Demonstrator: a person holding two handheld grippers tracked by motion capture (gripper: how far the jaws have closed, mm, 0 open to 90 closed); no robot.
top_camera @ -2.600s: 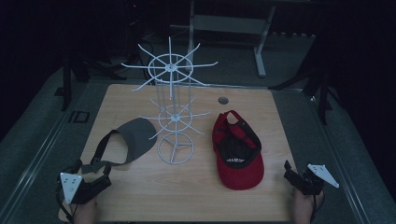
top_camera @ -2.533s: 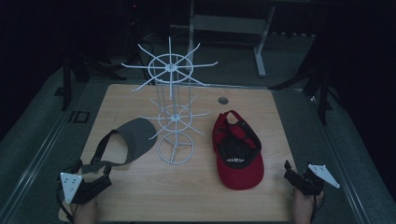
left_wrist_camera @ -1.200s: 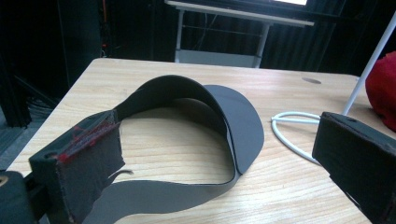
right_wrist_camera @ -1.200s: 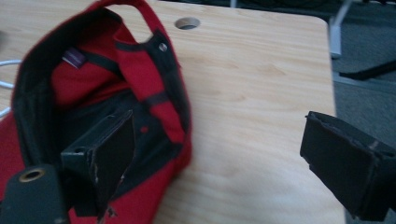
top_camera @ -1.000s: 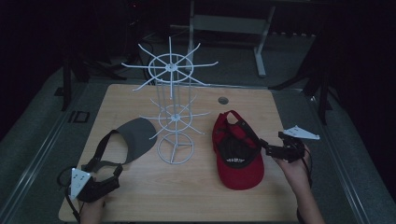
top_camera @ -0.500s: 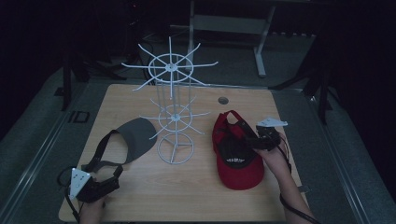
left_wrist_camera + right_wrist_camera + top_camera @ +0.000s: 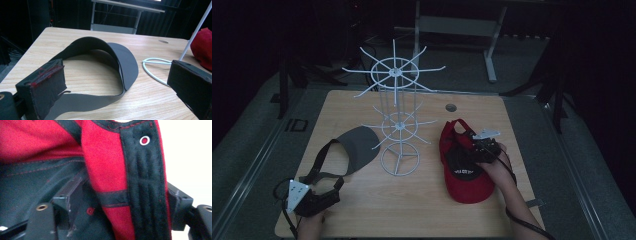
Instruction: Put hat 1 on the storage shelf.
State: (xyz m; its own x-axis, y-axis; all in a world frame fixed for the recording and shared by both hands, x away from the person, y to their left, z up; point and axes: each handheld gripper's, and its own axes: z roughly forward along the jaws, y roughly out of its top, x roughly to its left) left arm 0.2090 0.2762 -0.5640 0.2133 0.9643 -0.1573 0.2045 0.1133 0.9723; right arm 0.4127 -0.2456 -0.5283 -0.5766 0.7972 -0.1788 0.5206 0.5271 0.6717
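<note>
My right gripper [image 7: 477, 146], jaws just closing, straddles the rim of the red cap [image 7: 464, 167] lying right of the wire rack [image 7: 398, 125], not yet pinching. My left gripper [image 7: 314, 197] rests released by the grey visor [image 7: 354, 147].

I count two pieces of headwear on my table: one red cap [image 7: 464, 165] at the lower right of the high view, and one grey visor [image 7: 354, 147] at the lower left. One white wire rack [image 7: 396, 122] stands in the middle of the frame, carrying two spoked wheels, one above the other, over one ring base. One round hole [image 7: 451, 107] sits in the tabletop, right of centre. I hold two tongs: my left gripper [image 7: 314, 196] and my right gripper [image 7: 477, 147].
</note>
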